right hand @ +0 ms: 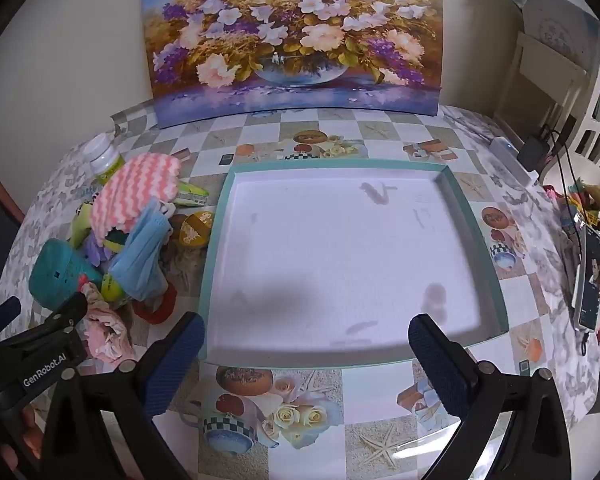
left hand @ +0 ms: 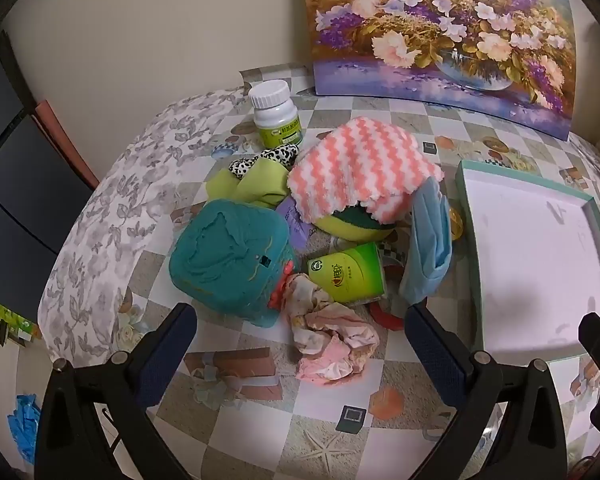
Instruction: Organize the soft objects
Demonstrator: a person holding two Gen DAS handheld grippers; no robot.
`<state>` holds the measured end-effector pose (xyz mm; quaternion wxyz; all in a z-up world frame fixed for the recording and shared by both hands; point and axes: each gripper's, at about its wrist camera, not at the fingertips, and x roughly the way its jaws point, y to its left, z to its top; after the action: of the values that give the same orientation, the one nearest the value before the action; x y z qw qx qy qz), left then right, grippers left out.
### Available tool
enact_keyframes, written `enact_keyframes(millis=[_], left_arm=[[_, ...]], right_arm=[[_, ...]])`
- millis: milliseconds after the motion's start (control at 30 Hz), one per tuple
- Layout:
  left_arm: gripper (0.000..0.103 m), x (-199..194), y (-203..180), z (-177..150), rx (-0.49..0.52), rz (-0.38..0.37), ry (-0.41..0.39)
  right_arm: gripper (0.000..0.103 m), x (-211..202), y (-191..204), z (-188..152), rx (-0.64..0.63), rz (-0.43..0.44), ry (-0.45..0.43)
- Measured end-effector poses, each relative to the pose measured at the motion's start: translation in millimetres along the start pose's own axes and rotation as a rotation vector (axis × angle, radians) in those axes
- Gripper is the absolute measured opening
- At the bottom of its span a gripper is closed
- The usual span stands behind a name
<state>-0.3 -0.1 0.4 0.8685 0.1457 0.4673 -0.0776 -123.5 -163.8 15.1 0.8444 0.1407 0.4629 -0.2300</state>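
Note:
A heap of soft things lies left of a shallow teal-rimmed tray (left hand: 466, 184) (right hand: 220, 216) with a white floor. In it are a pink-and-white wavy cloth (left hand: 360, 164) (right hand: 136, 190), a teal knitted piece (left hand: 228, 256) (right hand: 56, 272), a blue face mask (left hand: 428, 248) (right hand: 144, 252), a crumpled pink floral cloth (left hand: 332, 336) (right hand: 104, 328), a lime-green cloth (left hand: 256, 188) and a yellow-green sponge (left hand: 352, 226). My left gripper (left hand: 300, 344) hangs open above the pink floral cloth, holding nothing. My right gripper (right hand: 306, 344) stands open over the tray's near rim, holding nothing.
A white-capped bottle (left hand: 274, 114) (right hand: 104, 158), a green tissue pack (left hand: 350, 276), a red ring (left hand: 384, 318) (right hand: 156, 308) and a yellow round tin (right hand: 194, 228) sit among the heap. A flower painting (right hand: 296, 36) leans on the back wall. Cables and clutter (right hand: 588, 248) fill the right edge.

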Motion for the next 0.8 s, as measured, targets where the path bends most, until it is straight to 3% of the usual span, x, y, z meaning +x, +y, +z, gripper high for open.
enact_keyframes(millis=[800], left_arm=[[0.103, 0.3, 3.6, -1.1, -0.003, -0.009, 0.008]], right_arm=[[0.103, -2.0, 1.8, 0.7, -0.005, -0.007, -0.007]])
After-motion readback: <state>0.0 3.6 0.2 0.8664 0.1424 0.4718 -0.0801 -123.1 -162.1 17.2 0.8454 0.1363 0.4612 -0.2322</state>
